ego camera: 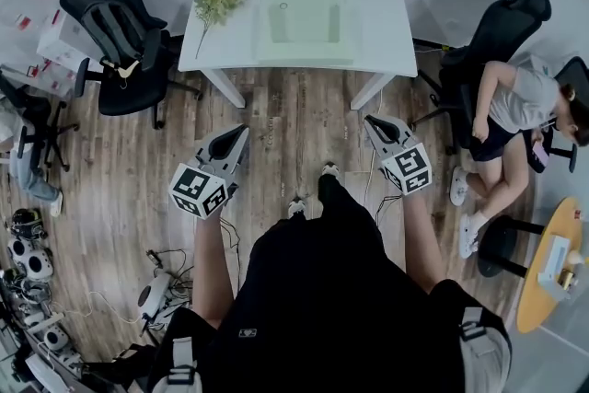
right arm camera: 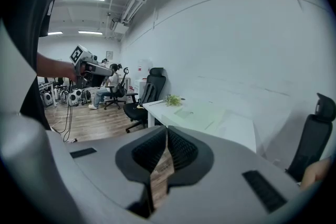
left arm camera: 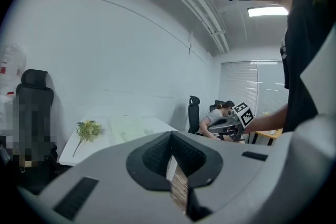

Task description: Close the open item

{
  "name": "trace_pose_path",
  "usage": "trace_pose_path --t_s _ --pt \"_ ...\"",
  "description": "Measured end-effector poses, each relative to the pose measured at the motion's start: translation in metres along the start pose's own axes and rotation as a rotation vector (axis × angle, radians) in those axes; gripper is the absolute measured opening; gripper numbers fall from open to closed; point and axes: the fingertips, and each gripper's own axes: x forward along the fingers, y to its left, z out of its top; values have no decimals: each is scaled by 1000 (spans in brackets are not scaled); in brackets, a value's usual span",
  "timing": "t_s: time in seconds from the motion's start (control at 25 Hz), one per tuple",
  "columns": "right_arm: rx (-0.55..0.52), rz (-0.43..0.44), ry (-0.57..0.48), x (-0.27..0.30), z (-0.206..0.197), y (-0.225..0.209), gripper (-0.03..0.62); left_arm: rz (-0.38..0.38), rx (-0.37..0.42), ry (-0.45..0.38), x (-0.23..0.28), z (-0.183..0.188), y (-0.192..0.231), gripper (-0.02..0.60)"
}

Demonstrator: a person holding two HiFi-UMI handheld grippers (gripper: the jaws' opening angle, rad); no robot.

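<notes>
A pale green open case (ego camera: 304,9) lies flat on the white table (ego camera: 382,23) ahead of me; it also shows in the left gripper view as the case (left arm camera: 131,126) and in the right gripper view as the case (right arm camera: 202,113). My left gripper (ego camera: 242,131) hangs over the wooden floor, short of the table's front edge, with its jaws together and nothing in them. My right gripper (ego camera: 368,118) hangs likewise to the right, shut and empty. In their own views, the left gripper (left arm camera: 170,135) and the right gripper (right arm camera: 166,129) both point toward the table.
A sprig of yellow-green flowers (ego camera: 216,5) lies on the table's left part. A black office chair (ego camera: 115,23) stands left of the table. At the right a person sits on a chair (ego camera: 515,106) beside a round yellow table (ego camera: 552,262). Gear and cables (ego camera: 37,290) crowd the floor at left.
</notes>
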Motion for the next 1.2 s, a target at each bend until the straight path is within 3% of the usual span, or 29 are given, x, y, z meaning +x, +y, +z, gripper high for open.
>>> trace_pose_path --t_s 0.64,1.2 --pt "0 62 -6 50 7 -117 8 85 -20 -10 95 34 25 6" --pt "-20 140 0 92 4 -190 8 162 -56 -6 157 39 42 6"
